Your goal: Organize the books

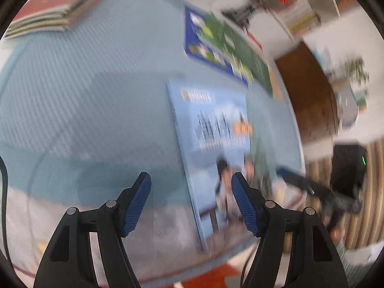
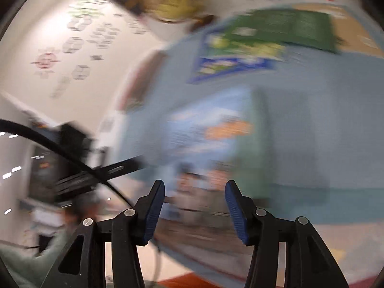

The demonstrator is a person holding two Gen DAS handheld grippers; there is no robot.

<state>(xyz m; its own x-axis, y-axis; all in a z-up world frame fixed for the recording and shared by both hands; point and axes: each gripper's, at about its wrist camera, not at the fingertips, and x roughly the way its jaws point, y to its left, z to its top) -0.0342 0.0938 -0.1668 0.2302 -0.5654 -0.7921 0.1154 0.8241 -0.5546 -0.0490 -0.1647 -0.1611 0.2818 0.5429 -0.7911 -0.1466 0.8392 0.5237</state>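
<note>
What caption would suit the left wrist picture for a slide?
Open left gripper hovers over a light blue book on the blue table, a book stack beyond.

Glossy paper book point(image 1: 213, 148) on ribbed matt tablecloth point(image 1: 84, 91).

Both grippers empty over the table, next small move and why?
Probably ease the left gripper down to the light blue book lying flat just ahead: its jaws are open and empty, and a stack of books waits at the far corner.
</note>
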